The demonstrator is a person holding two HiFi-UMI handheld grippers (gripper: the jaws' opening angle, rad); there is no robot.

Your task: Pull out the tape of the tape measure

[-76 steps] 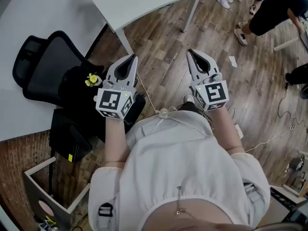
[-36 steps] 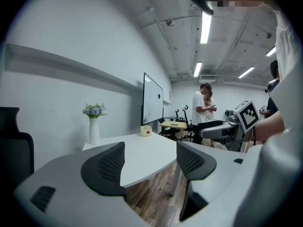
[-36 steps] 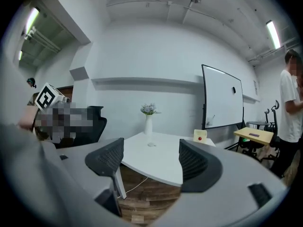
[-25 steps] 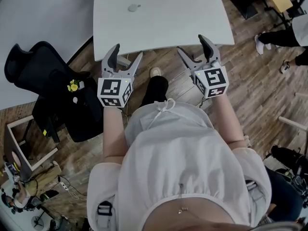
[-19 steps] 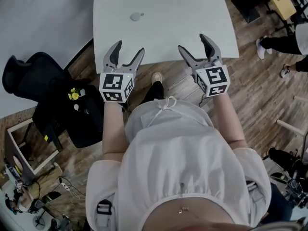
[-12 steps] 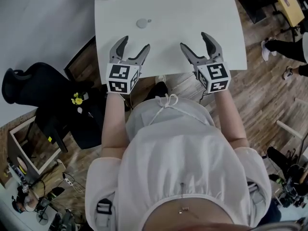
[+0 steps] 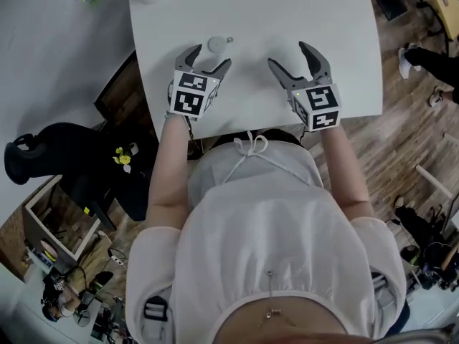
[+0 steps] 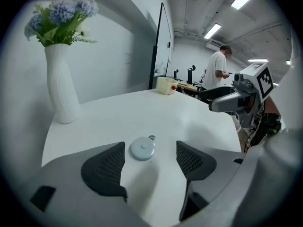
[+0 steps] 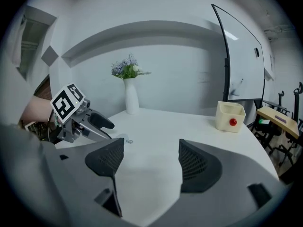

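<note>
Where the tape measure (image 7: 217,44) lies: on the white surface (image 7: 287,13), just ahead of the left tongs (image 7: 213,57), not touching them.
Left tongs: spread, gripping nothing.
Right tongs (image 7: 287,54): spread, empty, apart from it.
Tape: cannot be made out; only the round case shows.

Quantities on hand: one table (image 7: 287,13), one tape measure (image 8: 142,149), one vase (image 8: 60,89) (flowers (image 8: 61,13) inside), one box (image 9: 230,116), one chair (image 7: 64,142), and two grippers, namely left gripper (image 7: 211,56) and right gripper (image 7: 288,54).
</note>
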